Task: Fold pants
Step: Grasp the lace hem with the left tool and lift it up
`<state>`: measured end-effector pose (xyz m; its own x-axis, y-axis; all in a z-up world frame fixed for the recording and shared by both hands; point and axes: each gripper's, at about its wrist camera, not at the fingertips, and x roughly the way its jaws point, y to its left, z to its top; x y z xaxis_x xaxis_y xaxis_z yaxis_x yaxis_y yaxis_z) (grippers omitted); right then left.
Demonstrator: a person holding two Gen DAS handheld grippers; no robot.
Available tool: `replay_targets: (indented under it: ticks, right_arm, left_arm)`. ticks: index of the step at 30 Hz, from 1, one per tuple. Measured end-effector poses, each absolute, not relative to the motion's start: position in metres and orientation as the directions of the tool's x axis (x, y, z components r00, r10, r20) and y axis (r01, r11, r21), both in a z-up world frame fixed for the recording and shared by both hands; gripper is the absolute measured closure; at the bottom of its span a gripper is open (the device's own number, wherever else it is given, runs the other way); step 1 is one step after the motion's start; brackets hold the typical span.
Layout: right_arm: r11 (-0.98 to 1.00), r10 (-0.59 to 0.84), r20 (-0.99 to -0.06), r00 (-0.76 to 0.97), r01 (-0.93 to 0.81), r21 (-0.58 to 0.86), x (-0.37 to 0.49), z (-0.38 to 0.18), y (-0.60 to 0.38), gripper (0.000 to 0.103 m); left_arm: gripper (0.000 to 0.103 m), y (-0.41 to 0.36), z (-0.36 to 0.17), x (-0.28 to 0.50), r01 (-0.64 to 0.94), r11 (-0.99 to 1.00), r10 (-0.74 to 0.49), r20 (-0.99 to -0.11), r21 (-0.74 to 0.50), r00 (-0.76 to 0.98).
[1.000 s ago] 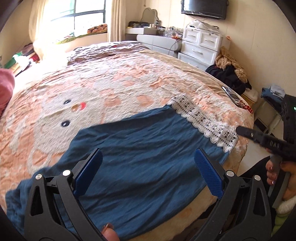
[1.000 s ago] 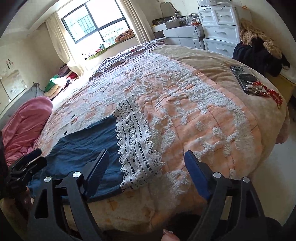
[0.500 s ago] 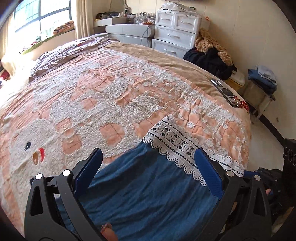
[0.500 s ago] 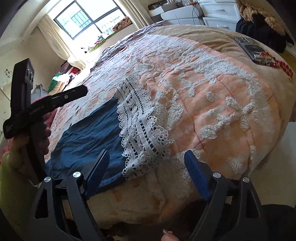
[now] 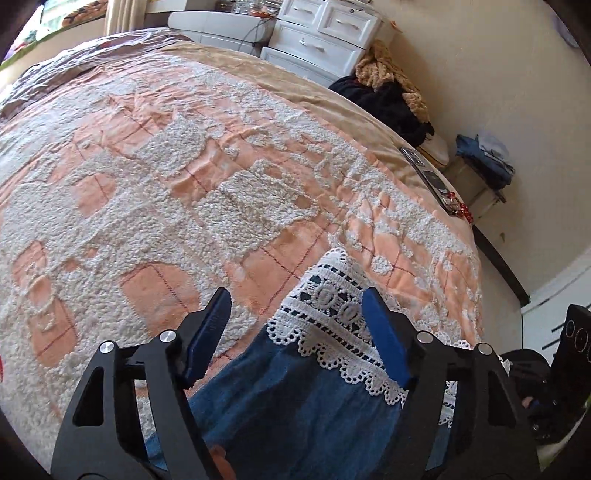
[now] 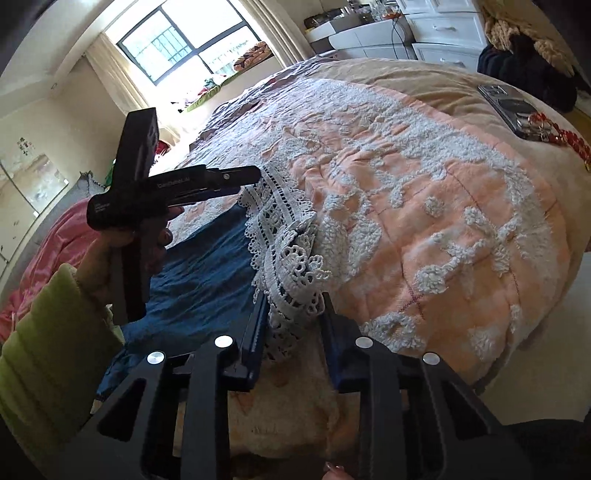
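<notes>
Blue pants (image 5: 295,402) with a white lace hem (image 5: 332,314) lie flat on the pink and white bedspread (image 5: 184,184). My left gripper (image 5: 297,321) hovers low over the far corner of the hem. Its jaws are closing, the lace lies between them, and the pads do not press it. In the right wrist view the left gripper (image 6: 251,181) shows from the side, held by a hand in a green sleeve (image 6: 48,332). My right gripper (image 6: 293,328) is closing on the near corner of the lace hem (image 6: 291,266), which is bunched up between its pads at the bed's front edge.
A phone with red beads (image 6: 509,107) lies near the bed's right edge. White drawers (image 5: 325,26) and a pile of dark clothes (image 5: 388,99) stand by the wall. A pink blanket (image 6: 62,240) lies at the left. The floor drops away past the bed's near edge.
My left gripper swept right along the pants to the lace hem and its jaws narrowed. My right gripper stayed put and closed on the near lace corner, bunching it.
</notes>
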<state>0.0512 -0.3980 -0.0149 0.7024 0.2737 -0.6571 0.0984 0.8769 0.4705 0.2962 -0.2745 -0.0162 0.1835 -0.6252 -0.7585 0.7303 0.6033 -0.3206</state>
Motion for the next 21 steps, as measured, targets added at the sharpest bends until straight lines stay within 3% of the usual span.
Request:
replay_targets:
  ticks: [3,5,8,10,13,21]
  right_arm:
    - [0.884,0.268,-0.675,0.687,0.103,0.456,0.056,-0.018,-0.393,0.077]
    - [0.882,0.26,-0.688,0.678,0.123,0.455,0.058,-0.019,-0.394,0.077]
    - [0.87,0.278,-0.689,0.669,0.129,0.477,0.063,-0.024,-0.396,0.078]
    - [0.868,0.28,-0.686,0.672,0.128,0.48,0.064,-0.023,-0.397,0.084]
    - [0.891,0.265,-0.662,0.701,0.083,0.445,0.061,-0.013,-0.388,0.086]
    - [0.939,0.297,-0.54,0.788,-0.138,0.316,0.046,0.023,-0.341,0.086]
  left_arm:
    - [0.038,-0.287,-0.022,0.292,0.769,0.541,-0.632,-0.768,-0.341,0.104]
    - [0.046,-0.297,-0.028,0.289,0.784,0.531,-0.606,-0.79,-0.321,0.087]
    - [0.064,-0.304,-0.036,0.288,0.787,0.537,-0.583,-0.808,-0.305,0.085]
    - [0.083,-0.301,-0.033,0.288,0.788,0.532,-0.6,-0.795,-0.31,0.092]
    - [0.087,-0.287,-0.021,0.29,0.769,0.526,-0.657,-0.747,-0.363,0.098]
    - [0.088,-0.216,0.035,0.279,0.747,0.503,-0.774,-0.611,-0.435,0.165]
